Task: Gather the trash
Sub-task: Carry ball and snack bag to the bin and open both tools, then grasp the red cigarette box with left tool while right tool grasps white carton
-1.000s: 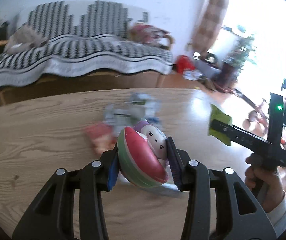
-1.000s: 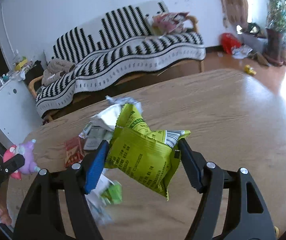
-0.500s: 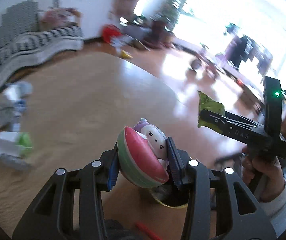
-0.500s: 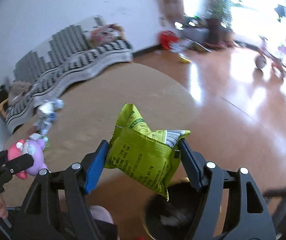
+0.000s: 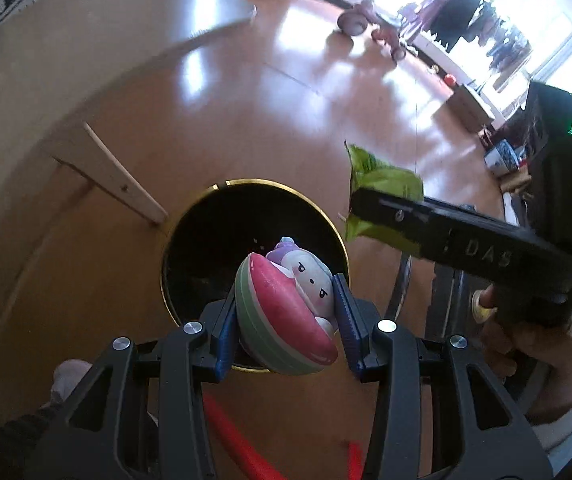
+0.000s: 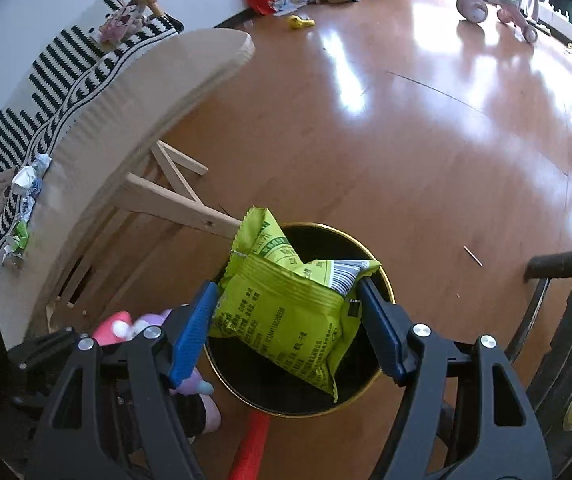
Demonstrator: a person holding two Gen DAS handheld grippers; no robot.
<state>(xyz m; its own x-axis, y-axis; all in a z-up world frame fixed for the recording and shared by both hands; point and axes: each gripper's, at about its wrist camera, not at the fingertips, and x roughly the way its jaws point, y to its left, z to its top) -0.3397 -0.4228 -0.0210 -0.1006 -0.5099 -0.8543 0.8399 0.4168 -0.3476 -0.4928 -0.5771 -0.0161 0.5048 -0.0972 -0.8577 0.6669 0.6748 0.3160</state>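
My left gripper tips steeply down over the round black bin with the gold rim, which stands on the wooden floor just beside the table and its pale wooden leg. The blue pads are pressed on either side of a small toy figure, pink and green with a white face and a purple tuft, and it hangs right above the bin's mouth. At the lower left edge something pale and a dark patterned sleeve show, too cut off to name. A red bar runs under the gripper, mostly hidden.

To the right in the left wrist view, my right hand wraps the black handle, the gripper stretching leftward with a scrap of green wrapper poking past its tip.

My right gripper also points steeply down over the same bin. Its pads are clamped on the ends of a crumpled yellow-green snack packet, barcode at the upper right, held above the bin's opening and covering most of its inside. More wrappers lie on the table at far left, small and hard to read. Far right, a dark curved frame is cut by the edge.
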